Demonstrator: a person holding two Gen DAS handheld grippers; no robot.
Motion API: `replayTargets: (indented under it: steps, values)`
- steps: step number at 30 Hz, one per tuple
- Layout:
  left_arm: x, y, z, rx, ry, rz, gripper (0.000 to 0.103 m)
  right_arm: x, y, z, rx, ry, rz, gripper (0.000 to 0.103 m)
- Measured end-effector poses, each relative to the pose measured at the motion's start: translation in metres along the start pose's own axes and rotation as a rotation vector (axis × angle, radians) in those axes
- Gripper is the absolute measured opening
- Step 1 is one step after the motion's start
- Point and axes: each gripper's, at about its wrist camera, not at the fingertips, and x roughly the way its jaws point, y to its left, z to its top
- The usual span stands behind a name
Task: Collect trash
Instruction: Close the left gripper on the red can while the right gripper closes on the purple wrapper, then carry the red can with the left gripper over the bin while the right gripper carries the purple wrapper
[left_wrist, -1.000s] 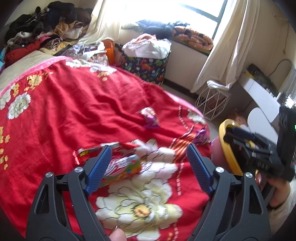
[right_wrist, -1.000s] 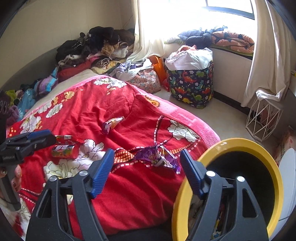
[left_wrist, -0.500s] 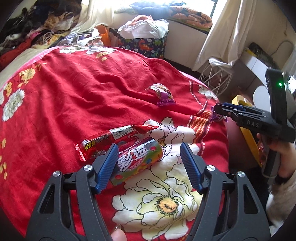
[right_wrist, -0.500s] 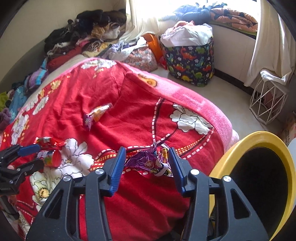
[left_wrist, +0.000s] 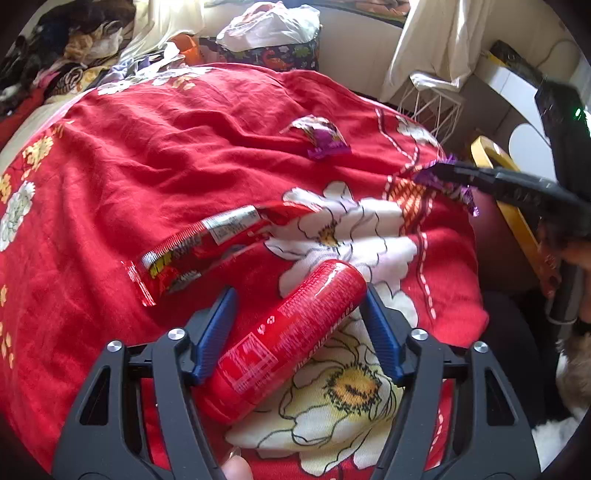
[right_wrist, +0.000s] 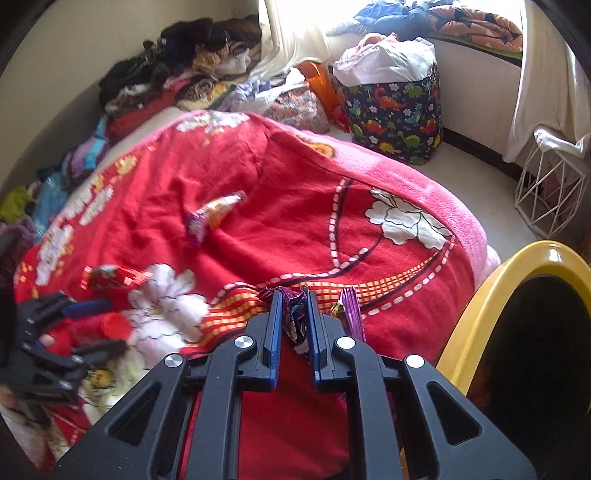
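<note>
Lying diagonally between the blue pads of the left gripper (left_wrist: 299, 332), a red candy tube (left_wrist: 284, 339) is seen on the red flowered blanket (left_wrist: 177, 147). Its far cap end sits against the right pad, and its near end is by the left pad, though it cannot be told whether the pads press on it (the jaws have just been closing and stand moderately wide). Just beyond the tube, to the left, a long red wrapper (left_wrist: 207, 247) is spread flat on the blanket. Farther off, a small purple and orange wrapper (left_wrist: 325, 138) lies alone near the middle of the bed.

In the right wrist view, the right gripper (right_wrist: 293, 325) is drawn in to a narrow gap, and a crumpled purple wrapper (right_wrist: 293, 314) is pinched between its pads at the near right edge of the blanket; a twisted end of it sticks out just to the right of the jaws. From the left wrist view the same pinch is seen at the far right of the bed. A yellow-rimmed bin (right_wrist: 480, 295) stands just beside the bed on the right, its dark mouth open. Beyond the bed, a dinosaur-print hamper (right_wrist: 395, 118) and a white wire basket (right_wrist: 550, 195) are seen on the floor by the window, and clothes (right_wrist: 177, 62) are heaped at the far left.
</note>
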Motion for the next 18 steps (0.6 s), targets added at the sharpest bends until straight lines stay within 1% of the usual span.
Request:
replayTargets:
  steps: [4, 9, 11, 13, 14, 16, 18]
  values:
    - [-0.001, -0.009, -0.004, 0.044, 0.013, 0.025, 0.058, -0.016, 0.004, -0.004, 0.03, -0.027, 0.065, 0.008]
    - [-0.003, -0.019, -0.01, 0.091, 0.026, 0.042, 0.056, -0.029, 0.007, -0.008, 0.058, -0.046, 0.125, 0.008]
    - [-0.005, -0.023, -0.012, 0.103, 0.026, 0.039, 0.052, -0.036, 0.005, -0.01, 0.084, -0.058, 0.157, 0.008]
    - [-0.005, -0.026, -0.012, 0.098, 0.022, 0.029, 0.044, -0.042, 0.006, -0.011, 0.094, -0.067, 0.169, 0.008]
    - [-0.005, -0.028, -0.01, 0.087, 0.02, 0.021, 0.042, -0.046, 0.006, -0.012, 0.097, -0.073, 0.172, 0.008]
    - [-0.006, -0.031, -0.008, 0.079, 0.013, 0.018, 0.033, -0.053, 0.006, -0.012, 0.1, -0.087, 0.175, 0.008]
    - [-0.007, -0.035, -0.003, 0.073, -0.001, 0.006, 0.029, -0.062, 0.006, -0.012, 0.094, -0.106, 0.169, 0.008]
